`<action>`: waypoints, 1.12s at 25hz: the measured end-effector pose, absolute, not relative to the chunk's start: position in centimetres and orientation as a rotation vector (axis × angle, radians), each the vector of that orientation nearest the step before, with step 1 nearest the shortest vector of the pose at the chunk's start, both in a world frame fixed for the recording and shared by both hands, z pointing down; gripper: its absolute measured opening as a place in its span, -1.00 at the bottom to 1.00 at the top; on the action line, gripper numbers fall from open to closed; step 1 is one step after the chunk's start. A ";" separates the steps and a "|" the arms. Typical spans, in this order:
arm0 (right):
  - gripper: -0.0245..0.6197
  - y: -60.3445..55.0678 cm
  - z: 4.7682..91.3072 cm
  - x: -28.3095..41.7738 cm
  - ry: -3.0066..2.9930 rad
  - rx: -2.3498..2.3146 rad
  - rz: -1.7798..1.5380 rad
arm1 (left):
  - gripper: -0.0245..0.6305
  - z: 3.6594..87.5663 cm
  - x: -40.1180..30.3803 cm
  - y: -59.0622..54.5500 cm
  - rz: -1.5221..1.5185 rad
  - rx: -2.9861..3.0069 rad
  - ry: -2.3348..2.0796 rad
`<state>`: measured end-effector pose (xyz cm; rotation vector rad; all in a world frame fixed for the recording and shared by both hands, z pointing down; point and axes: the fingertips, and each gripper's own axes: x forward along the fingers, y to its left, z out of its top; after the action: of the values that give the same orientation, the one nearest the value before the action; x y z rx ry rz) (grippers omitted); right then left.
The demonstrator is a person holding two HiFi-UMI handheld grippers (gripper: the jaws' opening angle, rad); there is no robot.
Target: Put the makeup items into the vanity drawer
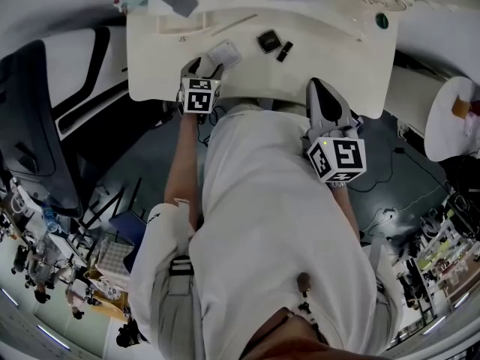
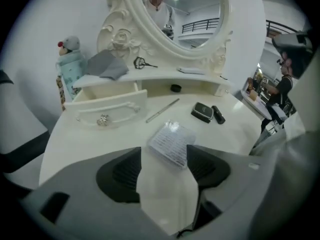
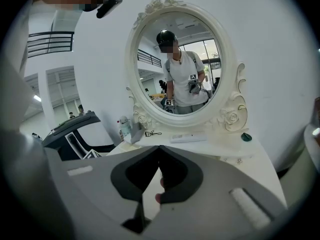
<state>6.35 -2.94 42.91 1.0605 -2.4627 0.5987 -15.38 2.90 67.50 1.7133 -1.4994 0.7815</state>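
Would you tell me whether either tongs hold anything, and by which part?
Nothing is held. The left tongs stand open, the clear packet's near edge between them, unpressed; the right tongs are shut on nothing visible.

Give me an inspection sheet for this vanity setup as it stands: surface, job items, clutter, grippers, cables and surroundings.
Surface: white vanity top; drawer open at its left.
Job's things: clear packet, black compact, black tube and thin stick, all lying on the top.
Clutter: grey cloth, eyelash curler and figurine on the upper shelf; green round thing at the far right.
Grippers: left gripper open, its tips at the packet, pads not pressing; right gripper shut, held back from the table.
Cables: cables on the floor at the right.
Surroundings: oval mirror behind the shelf; a person standing off to the right.
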 end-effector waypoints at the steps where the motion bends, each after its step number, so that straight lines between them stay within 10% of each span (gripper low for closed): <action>1: -0.90 -2.9 43.0 6.3 -2.459 1.055 0.597 | 0.02 68.0 -14.6 3.0 0.786 1.691 -1.489; 13: -0.90 -4.1 43.3 7.1 -2.419 0.916 0.527 | 0.48 68.3 -12.2 0.7 0.451 1.141 -1.798; 28: -0.90 -8.7 45.6 12.4 -2.410 0.712 0.553 | 0.56 71.2 -11.2 1.2 0.370 0.784 -1.956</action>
<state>12.35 -8.72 45.55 0.7121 -2.4097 0.5532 -11.16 1.18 71.19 0.7845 -1.9562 0.3698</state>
